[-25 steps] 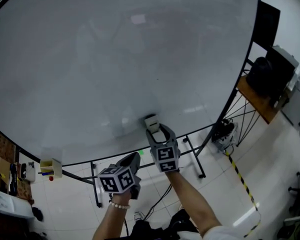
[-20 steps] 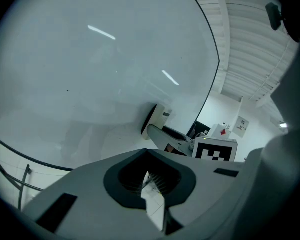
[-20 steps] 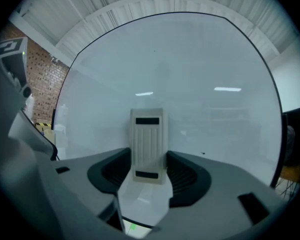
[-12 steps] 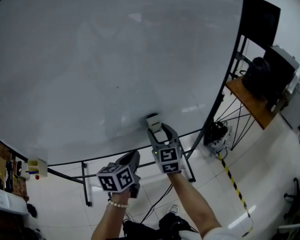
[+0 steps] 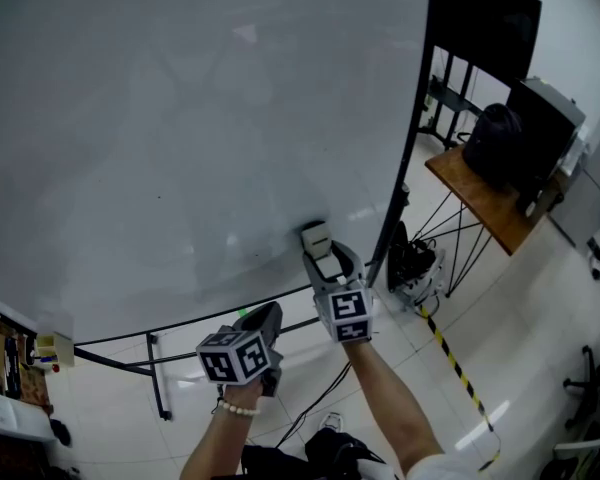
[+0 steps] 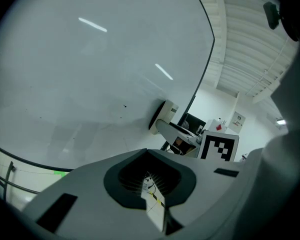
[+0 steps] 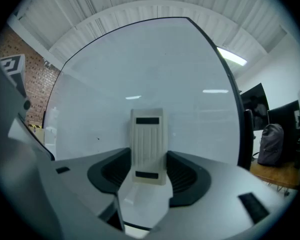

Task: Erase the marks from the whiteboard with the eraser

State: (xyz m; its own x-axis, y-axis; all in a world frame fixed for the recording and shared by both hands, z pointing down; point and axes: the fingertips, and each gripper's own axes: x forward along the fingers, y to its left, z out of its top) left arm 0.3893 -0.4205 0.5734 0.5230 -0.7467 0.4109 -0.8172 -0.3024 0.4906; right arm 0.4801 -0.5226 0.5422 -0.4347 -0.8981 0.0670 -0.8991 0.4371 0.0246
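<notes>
Closest to you, a bead bracelet circled your left wrist. Just above it, the left gripper hung low in front of the board's bottom edge, apart from the surface. In the left gripper view its jaws stood almost together, with only a thin slit between them and nothing held.

Your right forearm reached up beside it. The right gripper sat a little higher and to the right of the left one. Its jaws were clamped on the sides of the eraser, a cream block with ribbing and two dark slots on its back. You held the eraser upright, with its far face against the whiteboard. It was near the board's lower right corner, just inside the dark frame. The left gripper view caught this from the side, showing the eraser flat on the board.

The whiteboard looked mostly clean. A few tiny dark specks showed on it, one to the left of the eraser and one further left across the board.

Under the board, the black stand legs stood on a pale tiled floor, and a small yellow holder hung at the lower left corner. Beyond the board's right edge, a tangle of cables lay on the floor by a strip of black-and-yellow tape. Further off, a black bag sat on a wooden table.
</notes>
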